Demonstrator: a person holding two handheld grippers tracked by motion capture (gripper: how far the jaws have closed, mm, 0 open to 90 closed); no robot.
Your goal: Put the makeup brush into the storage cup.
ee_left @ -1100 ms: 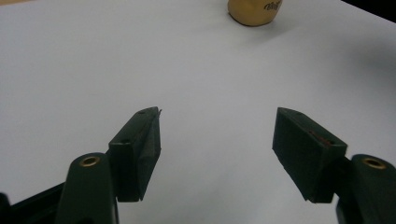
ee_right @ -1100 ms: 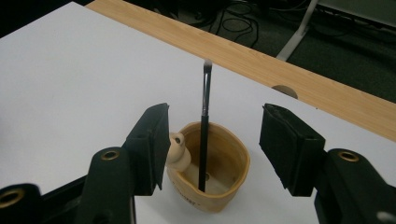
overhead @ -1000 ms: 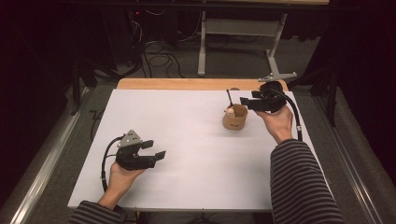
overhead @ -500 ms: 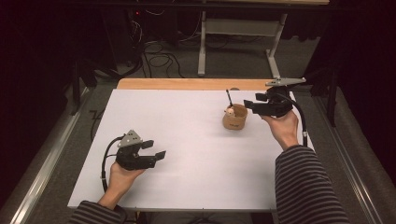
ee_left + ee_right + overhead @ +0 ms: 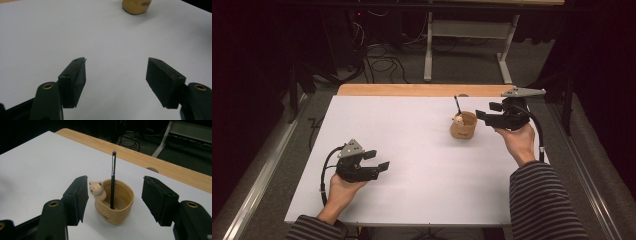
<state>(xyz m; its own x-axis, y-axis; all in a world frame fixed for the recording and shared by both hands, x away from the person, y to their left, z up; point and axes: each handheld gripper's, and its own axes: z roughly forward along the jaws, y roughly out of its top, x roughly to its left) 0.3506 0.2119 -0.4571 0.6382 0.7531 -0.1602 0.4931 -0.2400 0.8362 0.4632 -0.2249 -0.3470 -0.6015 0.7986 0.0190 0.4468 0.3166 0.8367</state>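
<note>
High view
- Table: white sheet lay over a wooden top, whose edge showed along the far side.
- Cup: small tan cup stood on the sheet, toward its far right part, upright.
- Brush: dark thin brush stood in the cup, tip up, leaning slightly.
- Right gripper: held in the right hand, just right of the cup, jaws pointed at it, not touching it.
- Left gripper: held in the left hand, well apart from the cup, toward the near left of the sheet, low over it.

Left gripper view
- Jaws: stood wide apart, nothing between them, bare sheet beneath.
- Cup: at the top edge, well beyond the jaws, cut off by the frame.

Right gripper view
- Jaws: had just been opening; stood wide, one on either side of the cup, pads clear of its wall, gripping nothing.
- Cup detail: a small bear figure sat on the rim at the side nearest the left-hand jaw.
- Brush: stood nearly upright inside the cup, its tip well above the rim.
- Wooden top: ran behind the cup.
</note>
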